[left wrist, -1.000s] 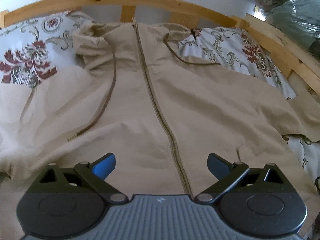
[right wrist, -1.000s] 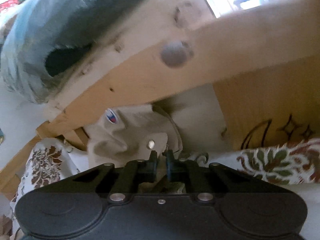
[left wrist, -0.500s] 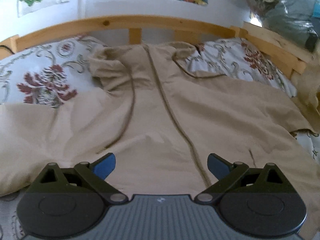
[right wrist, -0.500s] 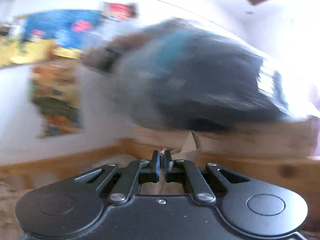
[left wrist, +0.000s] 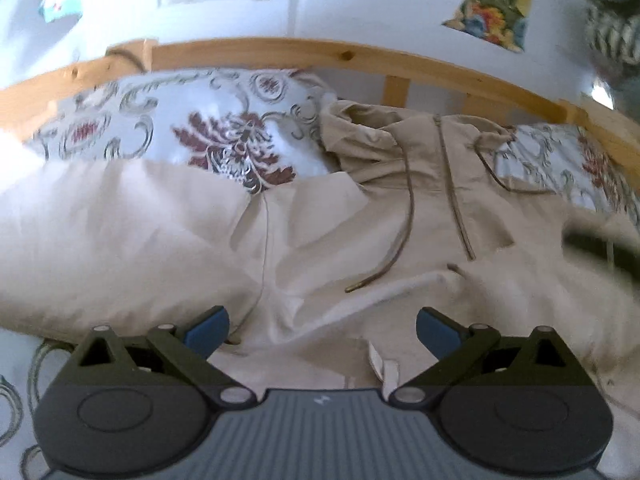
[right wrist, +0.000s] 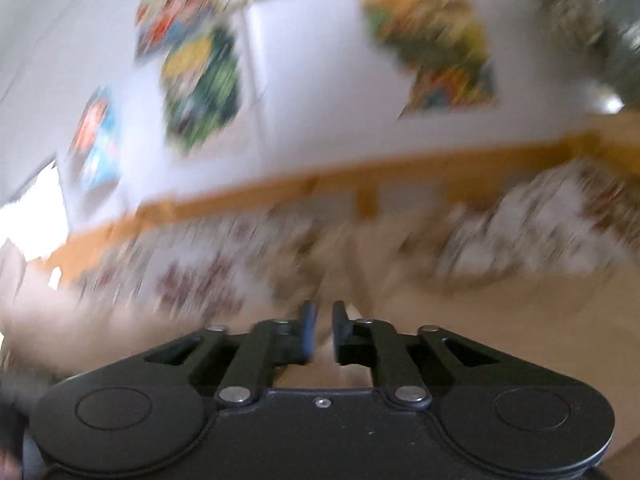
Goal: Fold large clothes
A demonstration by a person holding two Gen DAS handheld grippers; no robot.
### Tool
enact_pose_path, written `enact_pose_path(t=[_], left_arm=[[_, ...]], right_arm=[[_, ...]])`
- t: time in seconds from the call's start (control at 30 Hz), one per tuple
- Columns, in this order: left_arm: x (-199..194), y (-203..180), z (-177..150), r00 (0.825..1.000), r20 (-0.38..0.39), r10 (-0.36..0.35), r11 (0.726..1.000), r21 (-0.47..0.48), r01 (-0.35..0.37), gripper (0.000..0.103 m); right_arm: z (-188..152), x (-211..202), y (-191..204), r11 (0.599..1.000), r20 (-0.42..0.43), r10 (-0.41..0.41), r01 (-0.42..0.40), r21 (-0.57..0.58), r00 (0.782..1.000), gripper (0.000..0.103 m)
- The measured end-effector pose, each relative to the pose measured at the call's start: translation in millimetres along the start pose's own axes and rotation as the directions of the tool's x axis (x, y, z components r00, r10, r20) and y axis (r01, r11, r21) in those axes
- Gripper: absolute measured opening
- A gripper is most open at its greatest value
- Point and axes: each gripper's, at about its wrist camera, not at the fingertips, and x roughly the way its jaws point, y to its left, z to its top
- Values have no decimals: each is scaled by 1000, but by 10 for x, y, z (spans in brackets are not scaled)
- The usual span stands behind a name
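Parting the right gripper [right wrist: 320, 330] slightly after carrying the sleeve across the beige jacket [left wrist: 360, 232] (nothing pinched now); left gripper [left wrist: 322, 326] hovering spread, empty.

White wall [left wrist: 360, 8] with colourful posters [left wrist: 492, 12] — pine bed rail [left wrist: 280, 50], floral bedding [left wrist: 224, 136].

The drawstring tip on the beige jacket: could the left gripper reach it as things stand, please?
Probably yes. The left gripper is open and empty, and the drawstring tip lies exposed on the beige jacket just ahead of it, with nothing lying over it.
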Motion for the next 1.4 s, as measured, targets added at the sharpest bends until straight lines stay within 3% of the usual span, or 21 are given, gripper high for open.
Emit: enact_pose_path(t=[0.03,0.1,0.13,0.2,0.27,0.37,0.4,0.47,0.53,0.6,0.63,0.67,0.77,0.9,1.03,1.07,1.13,1.27,1.4], left_arm=[[9,47,19,1000,5,-25,999,-30,25,102],[61,81,63,994,12,-108,990,-87,109,102],[94,77,90,987,9,-157,982,-105,158,102],[192,-3,144,966,-8,-257,959,-124,254,102],[326,-146,178,949,-50,-311,945,-123,303,102],[566,-399,137,913,-158,-376,924,-135,358,102],[629,-471,107,904,-181,-387,920,-148,364,102],[738,-606,35,879,-226,-419,906,-171,388,94],[822,-712,-34,853,-257,-455,889,-179,421,82],[899,-816,-81,860,-281,-426,904,-167,393,60],[931,-867,-84,874,-285,-395,918,-153,365,32],[968,-914,-80,887,-289,-361,932,-141,334,19],[968,-965,-68,904,-268,-333,941,-148,303,1],[744,-988,-18,944,-172,-283,959,-37,281,0],[584,-854,86,976,-84,-201,979,-9,201,0],[555,-799,95,983,-63,-170,985,-3,170,0],[583,-721,114,988,-71,-139,990,4,140,0],[650,-676,83,984,-120,-130,991,-3,131,0],[637,-700,11,984,-129,-124,991,27,129,0]], right_arm=[[-23,-40,25,1000,-10,16,-16,-10,1000,35],[-40,-239,8,1000,1,7,-7,-26,1000,59],[-51,-329,-49,999,8,-15,15,-29,1000,65],[-34,-557,-279,994,40,-108,109,-13,993,80],[0,-665,-568,969,47,-244,243,34,969,89],[-35,-857,-1043,877,23,-473,469,101,880,90],[-66,-918,-1202,826,0,-556,552,118,832,89],[-145,-1008,-1418,763,-47,-636,637,108,770,86],[-283,-1080,-1596,729,-98,-677,683,53,730,84],[-456,-1119,-1682,740,-131,-666,673,5,734,81],[-534,-1133,-1700,754,-138,-652,657,-10,746,79],[-559,-1094,-1707,766,-152,-638,642,-29,755,76],[-668,-958,-1554,805,-179,-593,576,-142,785,76],[-708,-938,-1391,816,-134,-567,532,-227,812,81],[-608,-1098,-1419,858,-25,-511,508,-77,859,82],[-579,-1118,-1430,861,-1,-508,507,-49,862,82],[-510,-1089,-1488,850,11,-526,526,-24,851,82],[-477,-860,-1500,774,-101,-628,608,-177,771,77],[-633,-663,-1399,747,-146,-635,554,-368,758,77]])
